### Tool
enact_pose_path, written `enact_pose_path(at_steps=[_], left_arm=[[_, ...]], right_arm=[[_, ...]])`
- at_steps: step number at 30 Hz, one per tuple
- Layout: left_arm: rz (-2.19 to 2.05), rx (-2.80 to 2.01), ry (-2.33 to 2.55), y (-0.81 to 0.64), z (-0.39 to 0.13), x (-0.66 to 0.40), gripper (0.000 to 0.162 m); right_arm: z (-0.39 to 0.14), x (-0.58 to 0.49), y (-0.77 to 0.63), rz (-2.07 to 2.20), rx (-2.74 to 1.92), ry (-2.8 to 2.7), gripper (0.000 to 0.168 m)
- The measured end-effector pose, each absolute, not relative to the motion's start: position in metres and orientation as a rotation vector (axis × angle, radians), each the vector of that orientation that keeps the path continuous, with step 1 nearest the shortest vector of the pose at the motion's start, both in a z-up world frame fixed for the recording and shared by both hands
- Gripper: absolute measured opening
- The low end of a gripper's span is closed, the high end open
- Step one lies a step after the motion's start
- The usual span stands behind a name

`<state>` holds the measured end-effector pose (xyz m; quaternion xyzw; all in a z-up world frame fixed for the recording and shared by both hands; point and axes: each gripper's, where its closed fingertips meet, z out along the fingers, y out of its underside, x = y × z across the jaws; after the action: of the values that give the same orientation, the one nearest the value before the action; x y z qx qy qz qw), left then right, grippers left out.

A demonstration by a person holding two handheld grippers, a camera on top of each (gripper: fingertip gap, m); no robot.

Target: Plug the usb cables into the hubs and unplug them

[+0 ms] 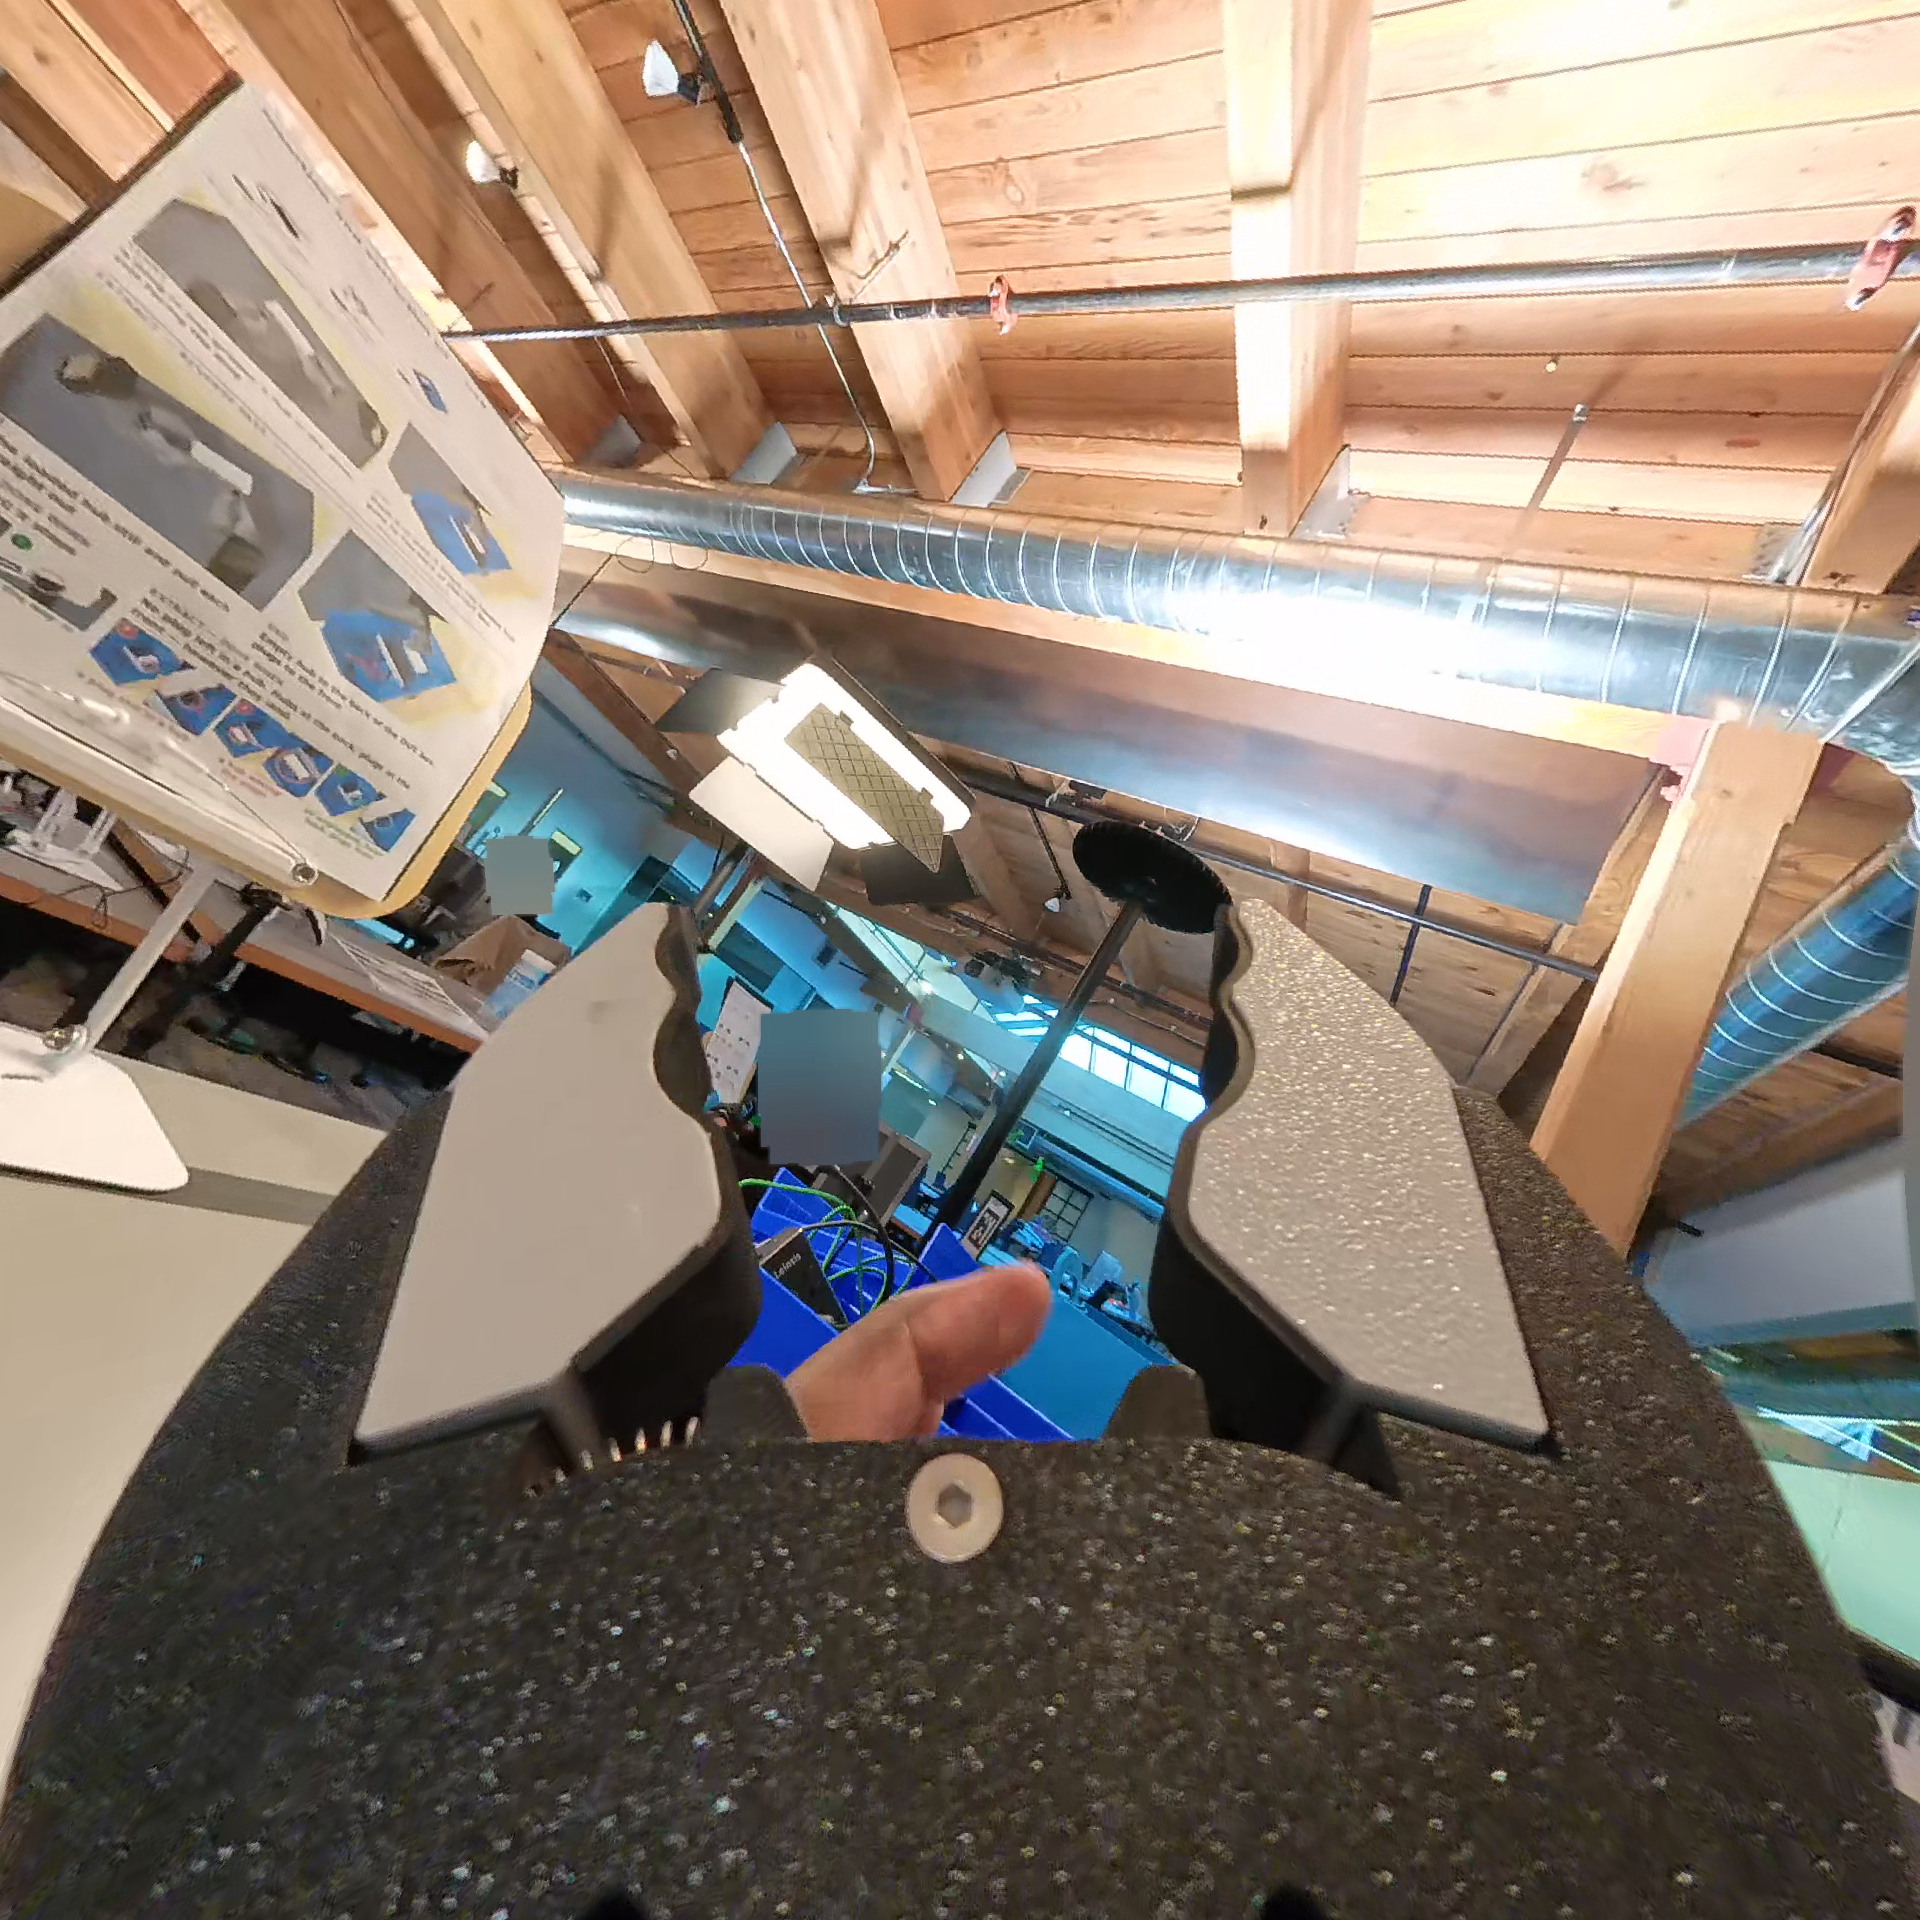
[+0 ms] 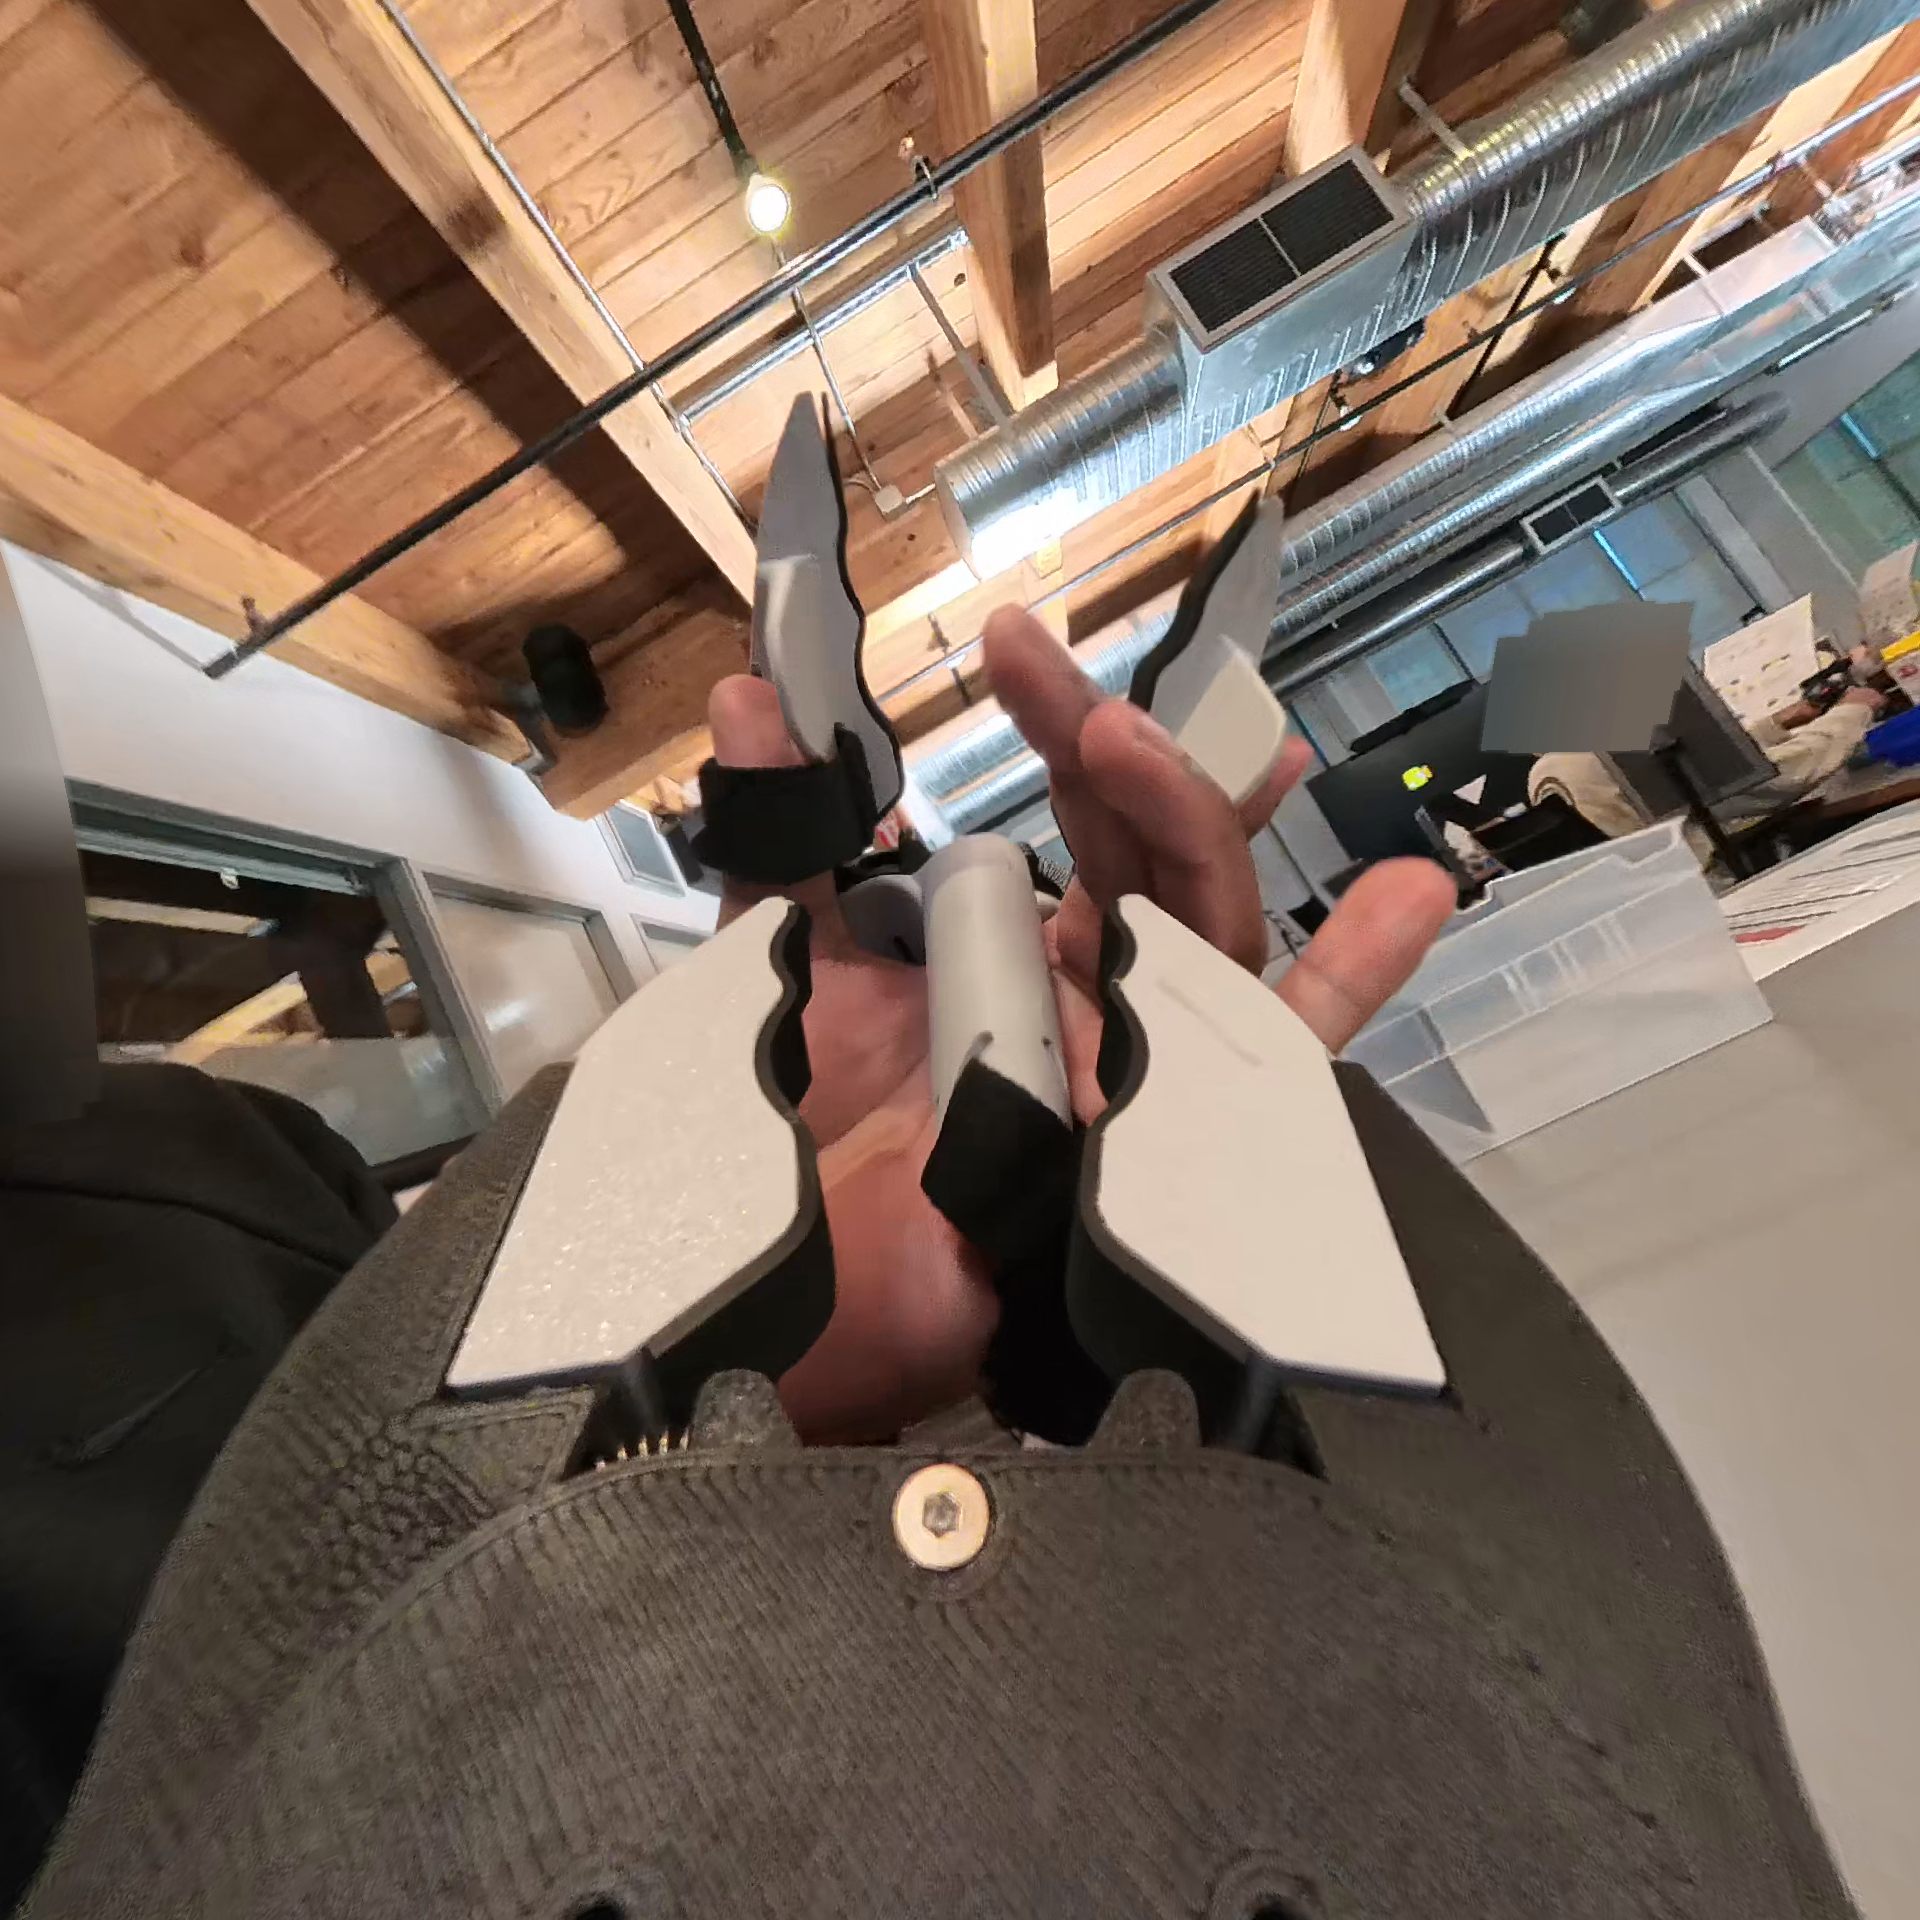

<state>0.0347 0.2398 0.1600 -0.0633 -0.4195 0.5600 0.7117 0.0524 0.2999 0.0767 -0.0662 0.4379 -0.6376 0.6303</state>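
Note:
Both grippers point up toward the wooden ceiling. My left gripper (image 1: 951,914) is open and empty, with a person's finger (image 1: 935,1340) showing low between its jaws. My right gripper (image 2: 956,914) is open and empty. Beyond it, a hand (image 2: 1143,790) holds the left gripper (image 2: 1034,457) by its grey handle (image 2: 987,956), its two fingers spread apart. No USB hub or USB plug shows clearly. Green cables (image 1: 852,1236) and a black box lie in blue bins (image 1: 790,1330) behind the left gripper.
A printed instruction sheet (image 1: 260,499) on a white stand leans at the left over a grey table (image 1: 125,1351). A light panel (image 1: 842,769) hangs ahead. A clear plastic bin (image 2: 1558,987) stands on the grey table (image 2: 1662,1403) at the right. A dark sleeve (image 2: 156,1247) is at the left. Left tips to right tips: about 10 centimetres.

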Motion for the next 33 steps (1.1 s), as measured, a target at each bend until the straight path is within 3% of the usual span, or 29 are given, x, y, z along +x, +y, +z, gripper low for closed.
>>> enact_pose_path(at_steps=[2, 5, 8, 10, 15, 22, 33], left_arm=[[1.236, -0.145, -0.919, 0.241, 0.163, 0.036, 0.091], [1.337, -0.235, -0.822, 0.255, 0.17, 0.043, 0.057], [1.722, -0.332, -0.807, 0.253, 0.176, 0.065, 0.032], [1.97, -0.468, -0.867, 0.247, 0.177, 0.077, 0.027], [1.949, -0.714, -1.228, 0.207, 0.131, 0.098, 0.035], [1.942, -0.922, -1.509, 0.174, 0.052, 0.138, 0.052], [1.975, -0.749, -1.529, 0.16, 0.037, 0.17, 0.041]], right_arm=[[0.077, 0.053, 0.303, -1.443, -0.124, 0.983, 0.054], [0.077, 0.052, 0.303, -1.468, -0.14, 1.002, 0.052], [0.079, 0.043, 0.303, -1.576, -0.134, 1.03, 0.042], [0.07, 0.035, 0.298, -1.69, -0.131, 1.189, 0.035], [0.054, -0.076, 0.293, -2.08, -0.015, 1.608, 0.022], [0.067, -0.199, 0.331, -2.389, -0.004, 1.628, 0.02], [0.041, -0.228, 0.329, -2.386, -0.064, 1.816, 0.021]])
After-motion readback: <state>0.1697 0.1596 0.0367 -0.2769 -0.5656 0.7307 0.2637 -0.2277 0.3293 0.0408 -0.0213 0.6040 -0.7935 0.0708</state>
